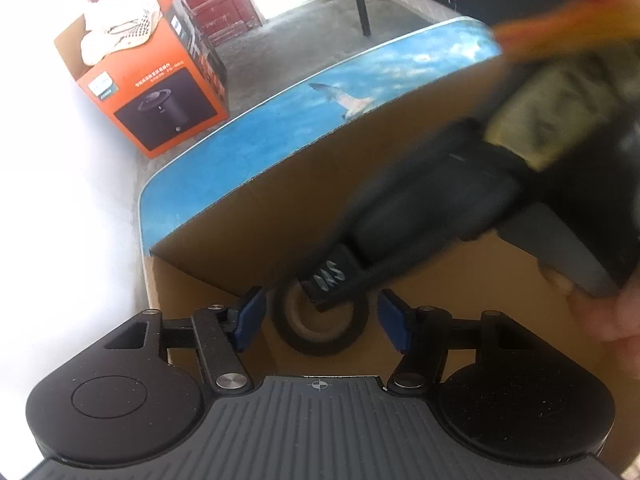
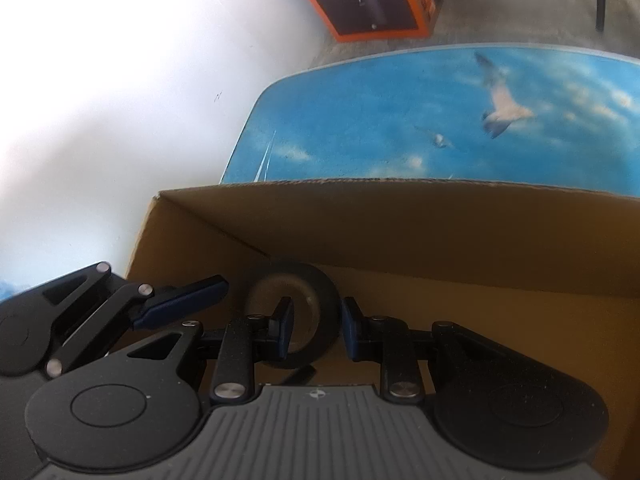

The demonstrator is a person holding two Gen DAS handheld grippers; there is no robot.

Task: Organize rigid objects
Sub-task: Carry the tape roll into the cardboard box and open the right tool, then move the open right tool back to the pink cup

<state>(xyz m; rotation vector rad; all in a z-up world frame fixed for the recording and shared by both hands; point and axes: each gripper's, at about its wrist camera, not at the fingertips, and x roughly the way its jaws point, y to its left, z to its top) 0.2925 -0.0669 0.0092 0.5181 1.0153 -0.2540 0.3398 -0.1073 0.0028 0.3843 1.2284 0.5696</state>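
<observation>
Right claw sits low in the cardboard box, its blue pads closed on the black tape roll: one pad inside the roll's core hole, other pad on the outer face, so the roll wall is pinched btwn them. Roll stands on edge, near the box's back-left corner. Whether it touches the box floor, can't tell.

Left claw hangs over the same box w/ jaws apart, nothing btwn the pads; in its view the tape roll shows beyond the gap, partly covered by the right claw's black finger, which comes in from the upper right, blurred. In the right wrist view one left-claw finger lies just left of the right claw, inside the box's left wall.

Box rests on a bench w/ a blue sky-and-gull print. Orange appliance carton stands on the concrete floor past the bench, by the white wall.
</observation>
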